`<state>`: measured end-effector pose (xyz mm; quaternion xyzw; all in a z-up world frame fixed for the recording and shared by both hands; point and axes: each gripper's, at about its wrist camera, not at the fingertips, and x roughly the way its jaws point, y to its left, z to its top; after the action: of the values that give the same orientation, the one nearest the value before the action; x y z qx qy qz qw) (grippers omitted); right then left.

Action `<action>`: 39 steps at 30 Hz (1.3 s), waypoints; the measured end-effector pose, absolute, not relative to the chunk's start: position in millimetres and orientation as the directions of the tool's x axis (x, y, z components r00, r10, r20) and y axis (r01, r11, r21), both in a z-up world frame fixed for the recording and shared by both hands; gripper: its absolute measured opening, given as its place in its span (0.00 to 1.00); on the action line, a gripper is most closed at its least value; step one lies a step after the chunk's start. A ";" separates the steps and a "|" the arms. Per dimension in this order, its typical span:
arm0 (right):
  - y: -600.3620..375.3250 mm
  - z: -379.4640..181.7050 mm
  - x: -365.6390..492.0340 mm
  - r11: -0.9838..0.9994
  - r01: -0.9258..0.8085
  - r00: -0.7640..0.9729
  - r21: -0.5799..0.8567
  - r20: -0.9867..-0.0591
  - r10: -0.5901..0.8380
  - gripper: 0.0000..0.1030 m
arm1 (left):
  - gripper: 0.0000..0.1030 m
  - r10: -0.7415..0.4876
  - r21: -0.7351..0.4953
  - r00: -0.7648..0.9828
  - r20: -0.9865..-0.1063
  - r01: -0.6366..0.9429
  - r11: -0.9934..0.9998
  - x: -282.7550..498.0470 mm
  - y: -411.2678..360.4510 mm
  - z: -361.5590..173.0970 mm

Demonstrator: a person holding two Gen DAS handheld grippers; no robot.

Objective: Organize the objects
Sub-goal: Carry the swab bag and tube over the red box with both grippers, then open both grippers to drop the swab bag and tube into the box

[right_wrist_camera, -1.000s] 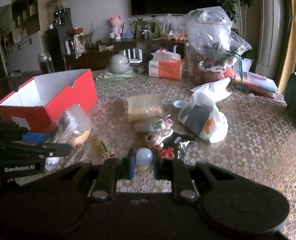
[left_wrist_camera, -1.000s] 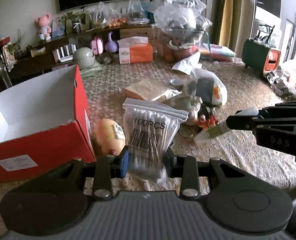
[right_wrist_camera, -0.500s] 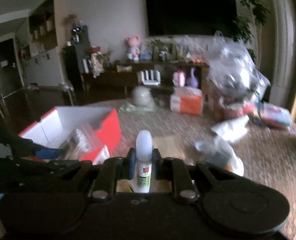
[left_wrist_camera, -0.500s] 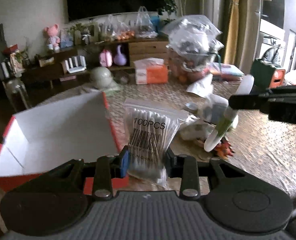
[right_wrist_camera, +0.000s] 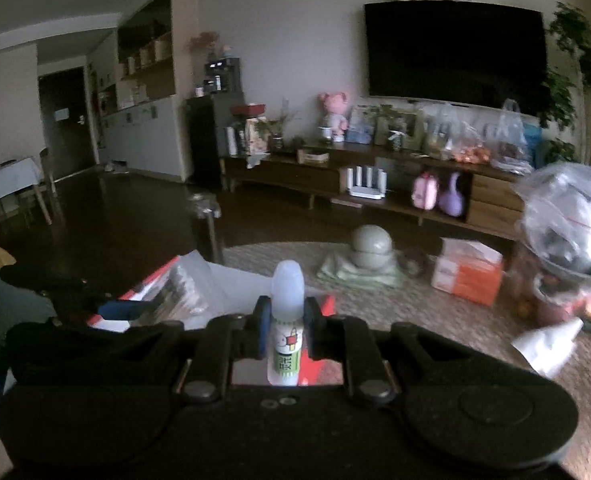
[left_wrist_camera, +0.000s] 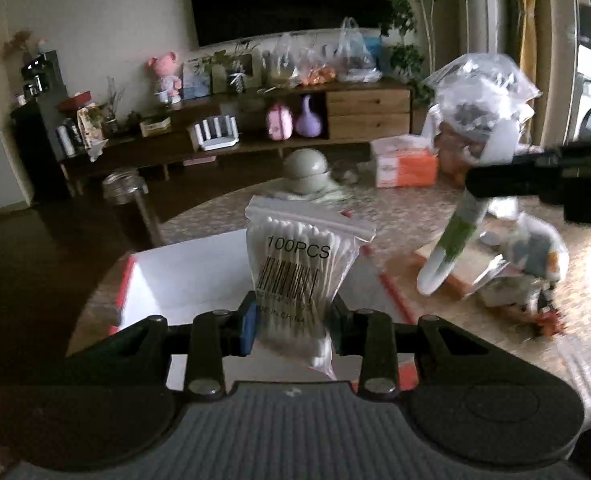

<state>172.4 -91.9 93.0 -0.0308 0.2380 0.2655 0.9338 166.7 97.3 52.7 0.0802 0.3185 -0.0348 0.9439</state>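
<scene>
Left gripper (left_wrist_camera: 291, 322) pinches swab bag (left_wrist_camera: 301, 268) printed "100PCS"; right gripper (right_wrist_camera: 285, 326) clamps glue bottle (right_wrist_camera: 287, 320).

1. Cotton swab bag (left_wrist_camera: 300, 268): clear zip bag packed with white swabs, printed "100PCS" above a black barcode; upright, tilted slightly, pinched low down between the left gripper (left_wrist_camera: 293, 322) fingers, above the open box.
2. Glue bottle (right_wrist_camera: 287, 320): small white bottle with a rounded translucent cap and green-and-red label; upright, clamped at mid-body in the right gripper (right_wrist_camera: 286, 330); hanging tilted in the left view.
3. Red box (left_wrist_camera: 199, 276): open, white inside, red rim, on the patterned table.
</scene>
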 end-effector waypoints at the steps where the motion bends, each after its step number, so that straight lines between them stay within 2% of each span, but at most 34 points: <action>1: -85.4 93.8 176.3 0.853 -0.517 0.742 0.069 -0.461 0.487 0.16 | 0.33 0.001 0.144 0.792 -0.610 0.110 0.983 169.4 100.7 51.0; 6: -57.7 87.2 197.4 0.840 -0.537 0.706 0.081 -0.502 0.500 0.16 | 0.33 0.060 0.200 0.764 -0.642 0.092 0.975 187.6 122.4 39.1; 16: -8.6 31.4 238.7 0.849 -0.510 0.555 0.138 -0.701 0.448 0.16 | 0.33 0.053 0.172 0.640 -0.766 0.124 0.977 229.5 151.5 3.6; 23: 9.7 11.4 260.1 0.849 -0.491 0.470 0.196 -0.761 0.447 0.16 | 0.33 0.122 0.257 0.567 -0.814 0.164 0.952 256.2 156.7 -23.7; 39: 46.7 -33.3 317.2 0.906 -0.391 0.397 0.160 -0.859 0.323 0.16 | 0.34 0.144 0.252 0.455 -0.879 0.185 0.950 289.4 169.6 -54.6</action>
<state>317.2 46.7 -33.3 -0.0338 0.5056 0.2138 0.8352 289.4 169.6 -54.6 0.1577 0.5217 -0.0121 0.8384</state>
